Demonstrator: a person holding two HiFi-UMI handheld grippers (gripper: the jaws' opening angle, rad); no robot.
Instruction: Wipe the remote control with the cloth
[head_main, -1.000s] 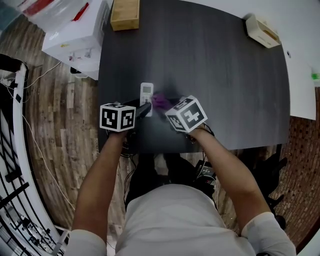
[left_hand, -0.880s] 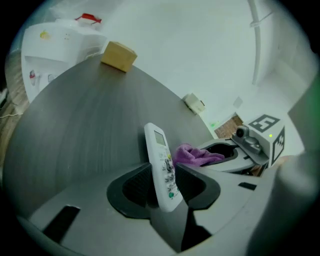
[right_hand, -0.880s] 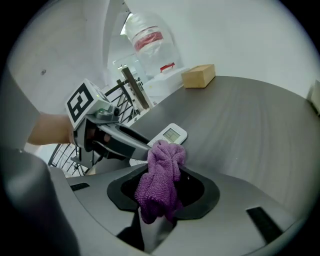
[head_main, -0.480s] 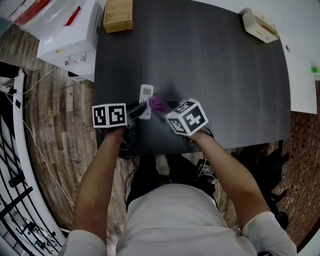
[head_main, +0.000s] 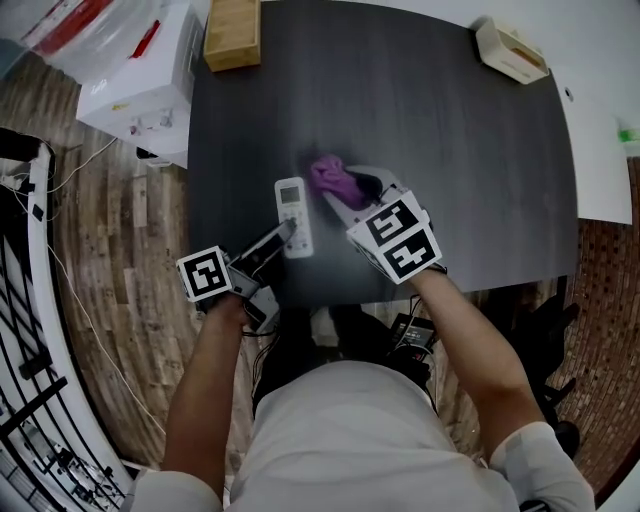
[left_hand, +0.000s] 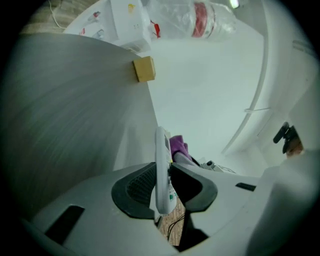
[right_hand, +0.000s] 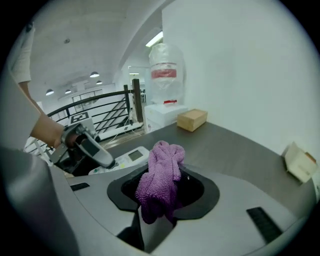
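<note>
The remote control (head_main: 293, 215) is clamped at its near end by the left gripper (head_main: 286, 232), whose jaws have just been closing on it. In the left gripper view it is seen edge-on between the pads. It appears to be held off the table (head_main: 450, 150), presumably so that its faces can be reached. Just right of the remote, the purple cloth (right_hand: 161, 172) is pinched in the closed jaws of the right gripper (right_hand: 165, 192), with a bunched wad left protruding as a wiping pad. Cloth and remote are not seen touching. Far beyond the remote, a wooden box (head_main: 232, 30) is kept out of the way.
</note>
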